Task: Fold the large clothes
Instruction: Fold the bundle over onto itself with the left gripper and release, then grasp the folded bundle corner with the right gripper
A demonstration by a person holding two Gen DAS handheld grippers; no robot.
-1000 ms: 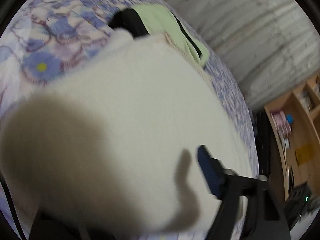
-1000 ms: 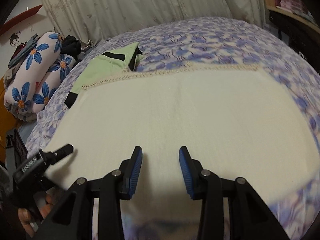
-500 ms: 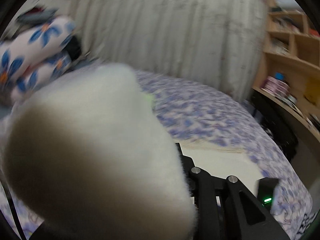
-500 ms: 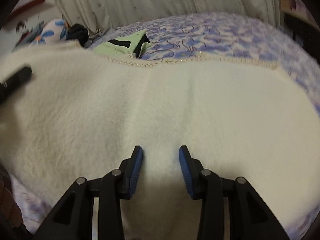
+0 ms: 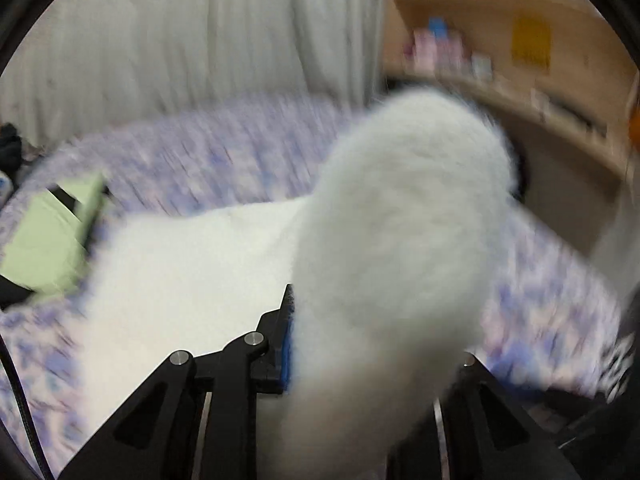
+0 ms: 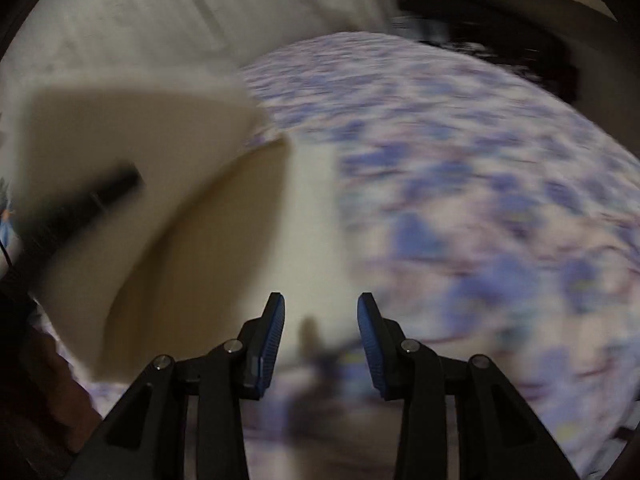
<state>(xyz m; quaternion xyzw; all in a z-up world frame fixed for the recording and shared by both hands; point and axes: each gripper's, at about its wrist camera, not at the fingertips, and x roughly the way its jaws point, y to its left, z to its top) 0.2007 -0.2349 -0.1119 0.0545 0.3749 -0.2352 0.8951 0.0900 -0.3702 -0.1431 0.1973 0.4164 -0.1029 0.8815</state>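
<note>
A large cream fleece garment [image 5: 192, 272] lies on the bed. My left gripper [image 5: 360, 344] is shut on a fold of it [image 5: 400, 240], which bulges up over the jaws and hides the right finger. In the right wrist view the lifted part of the garment [image 6: 132, 168] hangs in the air at the left, with the left gripper's dark body [image 6: 92, 204] in front of it. My right gripper [image 6: 321, 336] is open and empty, over the garment's edge and the bedspread.
The bed has a blue and purple floral cover [image 6: 480, 184]. A folded light green garment with black trim [image 5: 48, 240] lies at the left. White curtains [image 5: 180, 40] hang behind the bed. Wooden shelves [image 5: 520, 60] stand at the right.
My left gripper has swung the held fold up and across toward the right. The right view has turned right, so the garment now fills only its left side. Both views are blurred by motion.
</note>
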